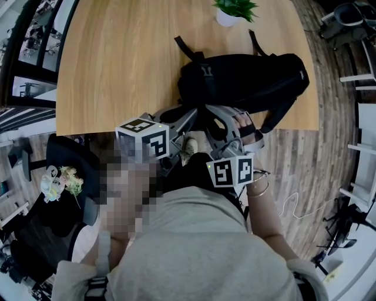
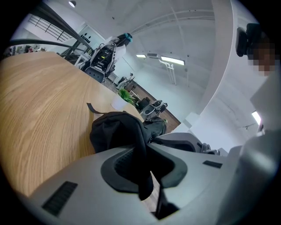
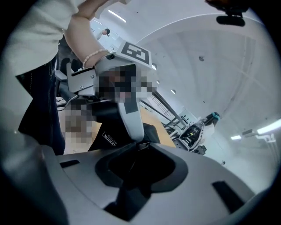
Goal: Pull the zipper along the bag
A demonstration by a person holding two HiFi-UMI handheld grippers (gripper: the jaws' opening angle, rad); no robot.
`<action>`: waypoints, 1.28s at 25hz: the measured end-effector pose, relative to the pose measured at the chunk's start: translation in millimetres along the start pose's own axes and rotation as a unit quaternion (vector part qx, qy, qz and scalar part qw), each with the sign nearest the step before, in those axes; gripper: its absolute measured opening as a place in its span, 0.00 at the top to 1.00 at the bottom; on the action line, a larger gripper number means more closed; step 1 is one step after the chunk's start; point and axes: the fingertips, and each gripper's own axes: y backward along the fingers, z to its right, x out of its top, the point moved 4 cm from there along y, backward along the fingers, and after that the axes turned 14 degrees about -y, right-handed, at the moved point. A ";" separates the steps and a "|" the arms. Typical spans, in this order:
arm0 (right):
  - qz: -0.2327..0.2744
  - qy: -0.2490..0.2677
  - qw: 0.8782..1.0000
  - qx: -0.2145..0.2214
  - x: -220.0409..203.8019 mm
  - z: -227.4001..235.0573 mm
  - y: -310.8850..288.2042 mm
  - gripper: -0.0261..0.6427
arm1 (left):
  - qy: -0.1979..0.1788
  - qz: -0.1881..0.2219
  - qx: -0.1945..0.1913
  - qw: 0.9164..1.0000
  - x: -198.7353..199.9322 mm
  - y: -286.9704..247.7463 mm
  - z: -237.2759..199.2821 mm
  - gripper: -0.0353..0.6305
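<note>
A black backpack [image 1: 247,79] lies on the wooden table [image 1: 117,59] near its front edge. Both grippers meet at the bag's near left end. My left gripper [image 1: 191,116] is shut on a fold of the bag's black fabric [image 2: 139,145], which runs down between its jaws [image 2: 147,149]. My right gripper [image 1: 212,113] sits just beside it. In the right gripper view a small metal zipper pull [image 3: 142,145] is pinched at the tips of that gripper [image 3: 142,148], with the bag [image 3: 109,134] and the left gripper's grey finger [image 3: 131,116] right behind.
A potted plant [image 1: 235,10] stands at the table's far edge behind the bag, and its white pot [image 2: 118,103] shows in the left gripper view. The bag's straps [image 1: 188,47] trail toward it. Bare tabletop spreads to the left. Office chairs [image 1: 59,176] stand on the floor around me.
</note>
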 end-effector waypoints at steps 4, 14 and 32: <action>0.000 -0.010 0.999 0.039 -1.4 2.2 -3.5 0.81 | -0.005 -0.007 -0.014 1.000 0.3 -0.9 -1.4 0.85; -0.019 -0.056 0.996 0.073 -3.0 1.1 -9.3 0.80 | -0.013 -0.017 -0.027 0.999 -0.9 -0.7 -0.5 0.85; -0.042 -0.134 0.990 0.023 -8.3 -0.7 -8.0 0.83 | 0.000 -0.009 -0.060 0.998 -6.3 -2.7 -3.5 0.86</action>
